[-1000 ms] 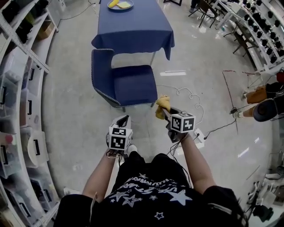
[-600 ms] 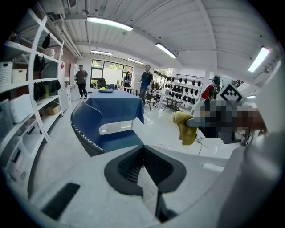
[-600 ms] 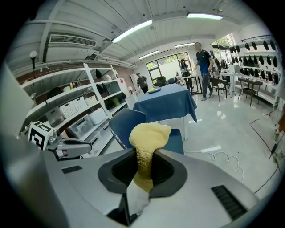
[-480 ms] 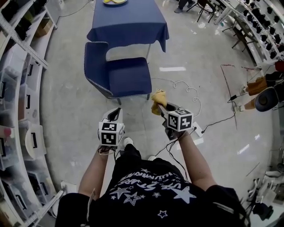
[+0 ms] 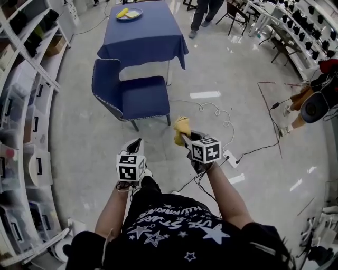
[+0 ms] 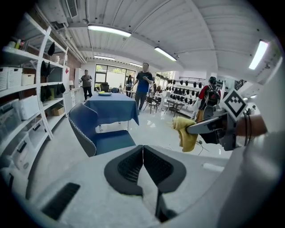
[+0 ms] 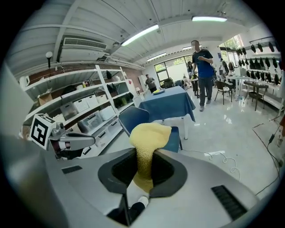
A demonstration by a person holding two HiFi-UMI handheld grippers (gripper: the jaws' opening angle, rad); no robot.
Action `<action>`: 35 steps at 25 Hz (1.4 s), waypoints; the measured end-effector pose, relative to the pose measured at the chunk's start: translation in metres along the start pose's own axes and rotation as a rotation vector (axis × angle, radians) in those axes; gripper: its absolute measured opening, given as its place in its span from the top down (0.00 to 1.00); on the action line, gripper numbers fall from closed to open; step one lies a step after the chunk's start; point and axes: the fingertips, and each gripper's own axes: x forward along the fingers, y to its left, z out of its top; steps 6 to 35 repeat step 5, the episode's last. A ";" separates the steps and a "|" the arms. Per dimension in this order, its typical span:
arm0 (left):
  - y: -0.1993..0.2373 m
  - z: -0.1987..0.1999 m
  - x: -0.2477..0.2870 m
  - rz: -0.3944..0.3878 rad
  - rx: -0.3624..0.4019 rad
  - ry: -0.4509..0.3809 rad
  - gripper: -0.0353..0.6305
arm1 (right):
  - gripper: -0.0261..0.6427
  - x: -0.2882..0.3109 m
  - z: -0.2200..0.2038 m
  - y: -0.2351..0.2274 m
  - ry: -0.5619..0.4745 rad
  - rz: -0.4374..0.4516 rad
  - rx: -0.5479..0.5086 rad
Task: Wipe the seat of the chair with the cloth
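Observation:
A blue upholstered chair (image 5: 134, 97) stands on the floor ahead of me, its seat (image 5: 141, 97) bare; it also shows in the left gripper view (image 6: 100, 133) and behind the cloth in the right gripper view (image 7: 133, 118). My right gripper (image 5: 182, 138) is shut on a yellow cloth (image 5: 182, 126), which bunches above its jaws (image 7: 149, 138). It hangs in the air short of the chair's near right corner. My left gripper (image 5: 135, 145) is shut with nothing in it (image 6: 142, 153), level with the right one and apart from the chair.
A table with a blue tablecloth (image 5: 142, 34) stands right behind the chair, a plate (image 5: 129, 13) on its far end. Shelving with bins (image 5: 24, 121) lines the left. A white cable and power strip (image 5: 227, 153) lie on the floor at right. A person (image 7: 204, 71) walks beyond the table.
The chair and table have slid farther away and left in the head view, as I step back. Both grippers keep their hold and spacing; the right still grips the cloth.

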 end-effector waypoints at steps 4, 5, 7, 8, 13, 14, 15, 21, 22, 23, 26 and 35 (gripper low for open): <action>-0.035 -0.003 -0.015 0.006 0.017 -0.029 0.92 | 0.86 -0.028 -0.014 0.007 -0.021 0.025 -0.028; -0.045 -0.004 -0.018 0.007 0.018 -0.037 0.92 | 0.86 -0.036 -0.018 0.008 -0.027 0.031 -0.033; -0.045 -0.004 -0.018 0.007 0.018 -0.037 0.92 | 0.86 -0.036 -0.018 0.008 -0.027 0.031 -0.033; -0.045 -0.004 -0.018 0.007 0.018 -0.037 0.92 | 0.86 -0.036 -0.018 0.008 -0.027 0.031 -0.033; -0.045 -0.004 -0.018 0.007 0.018 -0.037 0.92 | 0.86 -0.036 -0.018 0.008 -0.027 0.031 -0.033; -0.045 -0.004 -0.018 0.007 0.018 -0.037 0.92 | 0.86 -0.036 -0.018 0.008 -0.027 0.031 -0.033; -0.045 -0.004 -0.018 0.007 0.018 -0.037 0.92 | 0.86 -0.036 -0.018 0.008 -0.027 0.031 -0.033; -0.045 -0.004 -0.018 0.007 0.018 -0.037 0.92 | 0.86 -0.036 -0.018 0.008 -0.027 0.031 -0.033; -0.045 -0.004 -0.018 0.007 0.018 -0.037 0.92 | 0.86 -0.036 -0.018 0.008 -0.027 0.031 -0.033; -0.045 -0.004 -0.018 0.007 0.018 -0.037 0.92 | 0.86 -0.036 -0.018 0.008 -0.027 0.031 -0.033; -0.045 -0.004 -0.018 0.007 0.018 -0.037 0.92 | 0.86 -0.036 -0.018 0.008 -0.027 0.031 -0.033; -0.045 -0.004 -0.018 0.007 0.018 -0.037 0.92 | 0.86 -0.036 -0.018 0.008 -0.027 0.031 -0.033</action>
